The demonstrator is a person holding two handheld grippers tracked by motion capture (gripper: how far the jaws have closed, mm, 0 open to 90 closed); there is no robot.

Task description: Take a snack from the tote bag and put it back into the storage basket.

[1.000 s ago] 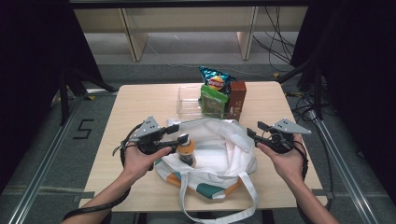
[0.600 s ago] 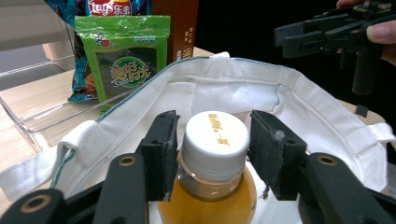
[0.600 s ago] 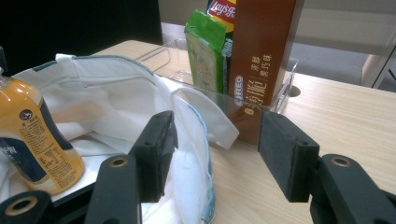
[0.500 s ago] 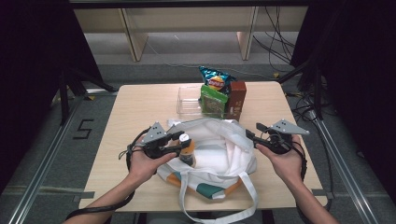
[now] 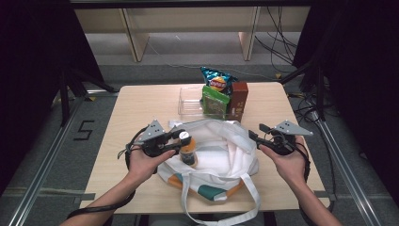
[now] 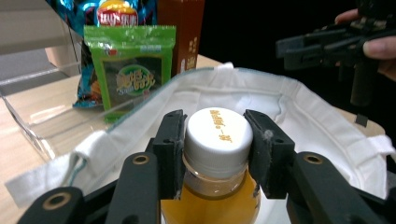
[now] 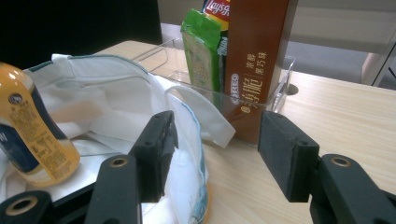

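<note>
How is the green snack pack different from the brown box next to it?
The green snack pack is a soft, crinkly packet; the brown box is stiff with straight edges. The green snack pack stands lower, and the brown box rises taller. The pack has a dark panel on its front; the box is plain brown with pale print. Both stand upright in the clear tray.

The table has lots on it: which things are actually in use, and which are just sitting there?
In use:
- orange drink bottle with white cap, clamped by the left gripper
- white cloth tote bag
- right gripper, open at the bag's rim

Lying about:
- clear plastic box
- green snack packet
- blue crisp bag
- brown carton
</note>
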